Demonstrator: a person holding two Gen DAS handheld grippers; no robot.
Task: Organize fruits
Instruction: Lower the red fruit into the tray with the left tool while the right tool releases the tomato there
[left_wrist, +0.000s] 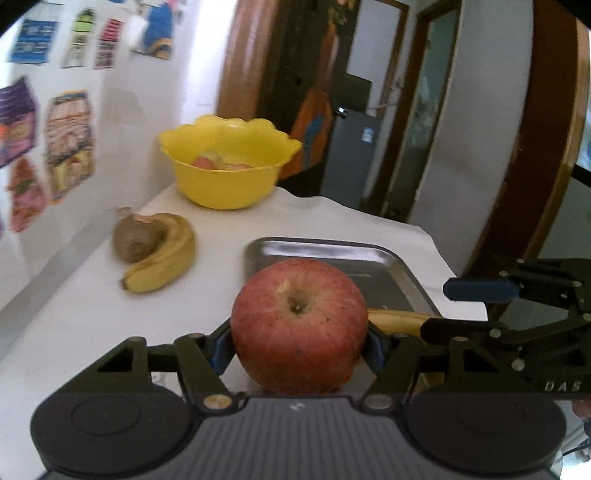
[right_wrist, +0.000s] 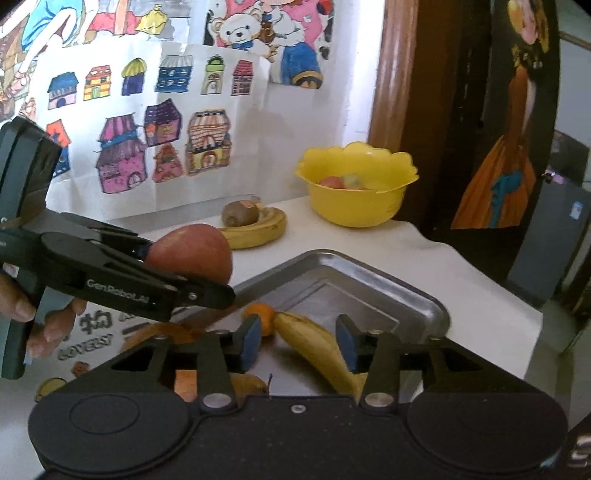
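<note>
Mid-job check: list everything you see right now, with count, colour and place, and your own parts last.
apple: one, red, held off the table in the left gripper
bananas: two, yellow; banana on table, banana in tray
kiwi: one, brown, touching the table banana
orange: one, in tray beside the banana
tray: one, metal, on the table
bowl: one, yellow, far end, fruit inside
table: one, white cover
drawings: several, coloured, on wall
left gripper: shut on apple
right gripper: open, over tray
hand: one, on left gripper's handle
</note>
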